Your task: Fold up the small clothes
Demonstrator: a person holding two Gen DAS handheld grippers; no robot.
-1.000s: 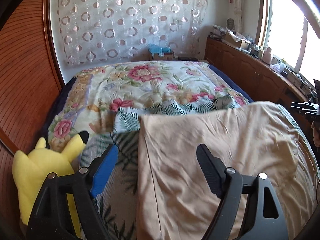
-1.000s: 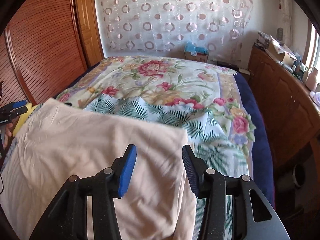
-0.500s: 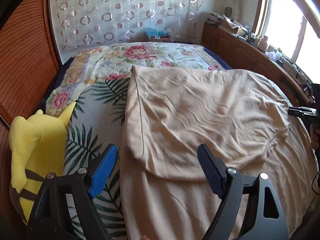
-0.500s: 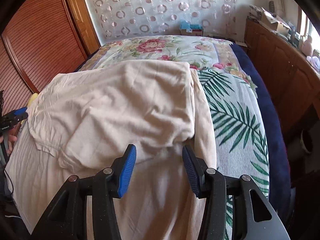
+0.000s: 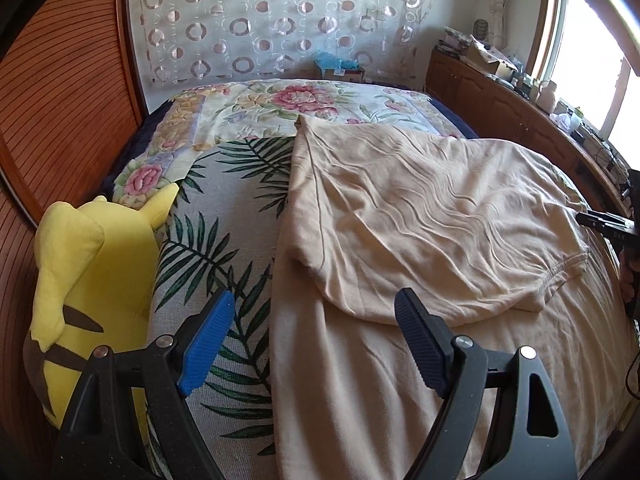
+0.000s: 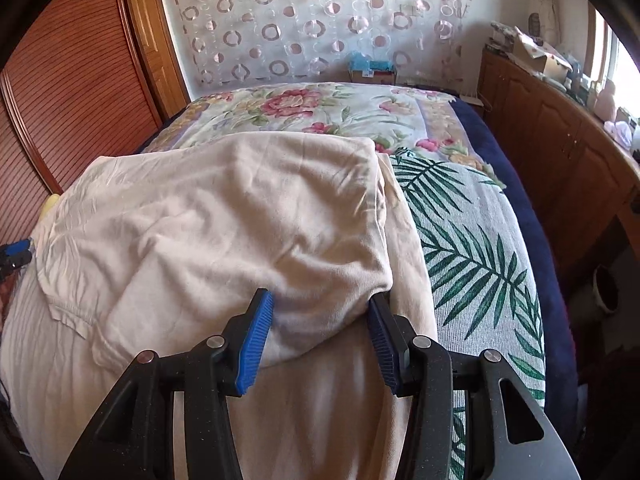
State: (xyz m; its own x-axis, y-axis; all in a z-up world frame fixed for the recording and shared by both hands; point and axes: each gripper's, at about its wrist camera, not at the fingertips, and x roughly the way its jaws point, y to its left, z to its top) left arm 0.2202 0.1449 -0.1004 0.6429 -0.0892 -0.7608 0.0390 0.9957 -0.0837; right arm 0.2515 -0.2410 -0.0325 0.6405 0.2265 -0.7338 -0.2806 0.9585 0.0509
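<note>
A beige garment (image 5: 420, 220) lies on the bed, its far half folded back over the near half. It also shows in the right wrist view (image 6: 224, 232). My left gripper (image 5: 312, 340) is open and empty above the garment's left edge. My right gripper (image 6: 320, 336) is open, its blue pads on either side of the folded flap's near right corner, gripping nothing. The right gripper's tip shows at the right edge of the left wrist view (image 5: 604, 226). The left gripper's tip shows at the left edge of the right wrist view (image 6: 14, 252).
A yellow plush toy (image 5: 84, 280) sits at the bed's left edge. The bed has a palm-leaf cover (image 6: 472, 248) and a floral quilt (image 5: 288, 108). A wooden wardrobe (image 5: 52, 92) stands left, a cluttered wooden cabinet (image 6: 560, 128) right.
The garment's far half has come down folded over the near half, and it has settled flatter. Both grippers are open and have drawn back and lower toward the near edge.
</note>
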